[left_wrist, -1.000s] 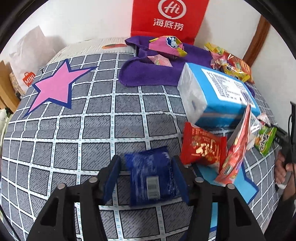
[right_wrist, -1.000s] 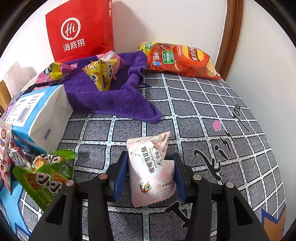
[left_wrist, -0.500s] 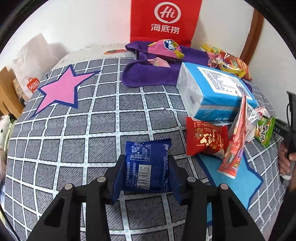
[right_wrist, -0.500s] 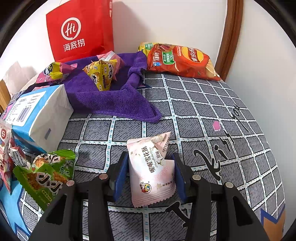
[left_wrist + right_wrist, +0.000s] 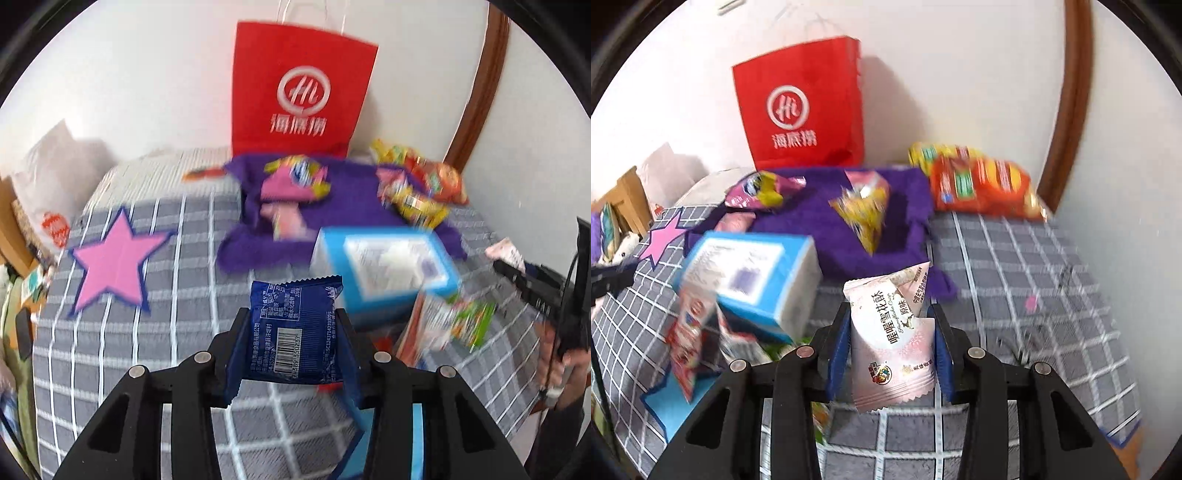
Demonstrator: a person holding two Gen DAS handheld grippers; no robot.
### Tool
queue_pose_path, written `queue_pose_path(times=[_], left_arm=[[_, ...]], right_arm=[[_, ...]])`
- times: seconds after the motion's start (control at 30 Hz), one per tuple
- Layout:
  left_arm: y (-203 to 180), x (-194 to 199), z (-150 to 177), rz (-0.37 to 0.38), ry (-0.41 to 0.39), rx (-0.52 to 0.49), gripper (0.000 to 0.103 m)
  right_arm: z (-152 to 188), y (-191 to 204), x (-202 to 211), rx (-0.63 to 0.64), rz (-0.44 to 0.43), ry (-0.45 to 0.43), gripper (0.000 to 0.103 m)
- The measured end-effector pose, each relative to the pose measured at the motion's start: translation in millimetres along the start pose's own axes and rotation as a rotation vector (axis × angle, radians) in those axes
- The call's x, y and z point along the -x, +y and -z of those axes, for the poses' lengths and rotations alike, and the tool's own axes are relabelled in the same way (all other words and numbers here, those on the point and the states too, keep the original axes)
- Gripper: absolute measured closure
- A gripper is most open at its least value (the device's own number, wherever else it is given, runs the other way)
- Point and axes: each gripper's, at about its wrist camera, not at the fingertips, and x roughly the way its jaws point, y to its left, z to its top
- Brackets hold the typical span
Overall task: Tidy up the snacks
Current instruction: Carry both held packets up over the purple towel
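My left gripper [image 5: 293, 349] is shut on a dark blue snack packet [image 5: 295, 328] and holds it lifted above the checked bed cover [image 5: 147, 332]. My right gripper [image 5: 892, 350] is shut on a pale pink snack packet [image 5: 892, 336], also lifted off the cover. A purple towel [image 5: 820, 221] lies at the back with a pink and yellow snack [image 5: 762, 188] and a yellow snack [image 5: 866, 210] on it. A red paper bag [image 5: 299, 103] stands behind it against the wall.
A blue and white box [image 5: 388, 269] lies mid-bed with red [image 5: 687, 332] and green [image 5: 469, 321] snack packets beside it. An orange chip bag [image 5: 982, 184] lies at the back right by the wooden frame. A pink star [image 5: 114, 258] marks the cover's left side.
Both grippers have risen from the bed with their packets and tilted up toward the red bag. The left gripper closed on the blue packet during the last second.
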Motion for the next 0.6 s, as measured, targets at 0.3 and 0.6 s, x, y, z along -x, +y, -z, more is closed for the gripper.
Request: queue_pose_path(times=[0.3,0.6], left_arm=[[-25,0,-73,0.042,-0.071,-0.026,0.062],[-27,-19,-135,0.069,-0.117,0.010,0.062]], right_arm=[[-67,16,2,0.007,-0.075,-0.043,0.063],[-149,26,-19,-0.031,-0.109,-0.081,0.063]])
